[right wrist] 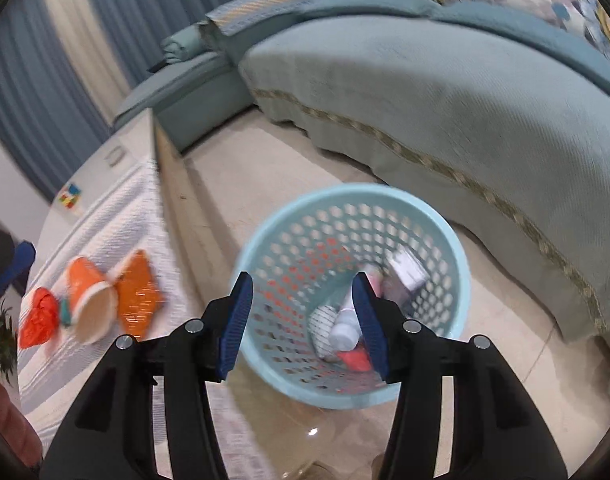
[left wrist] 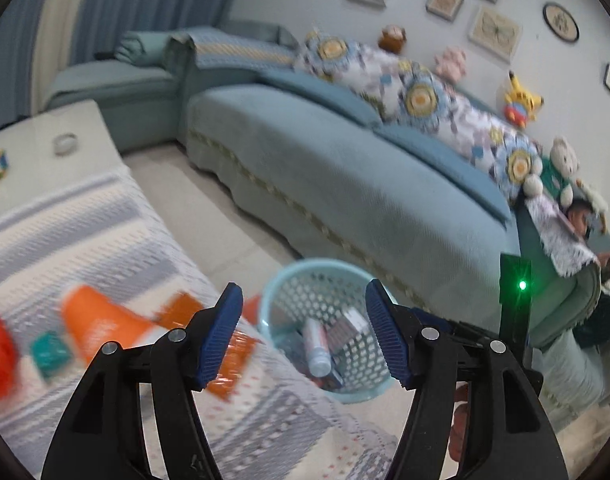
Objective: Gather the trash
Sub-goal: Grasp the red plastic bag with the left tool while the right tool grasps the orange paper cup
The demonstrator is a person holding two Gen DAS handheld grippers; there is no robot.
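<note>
The pale blue perforated wastebasket (right wrist: 351, 292) stands on the tiled floor between the striped-cloth table (right wrist: 117, 208) and the teal sofa (right wrist: 445, 92); a white bottle (right wrist: 345, 330) and small cartons lie inside it. The right gripper (right wrist: 301, 320) hangs above its rim, jaws spread, nothing between them. The left gripper (left wrist: 303, 336), also spread and empty, sits just beside the basket over the table's edge. An orange paper cup (right wrist: 89, 300), orange wrapper (right wrist: 139, 296) and crumpled red wrapper (right wrist: 39, 318) lie on the cloth.
</note>
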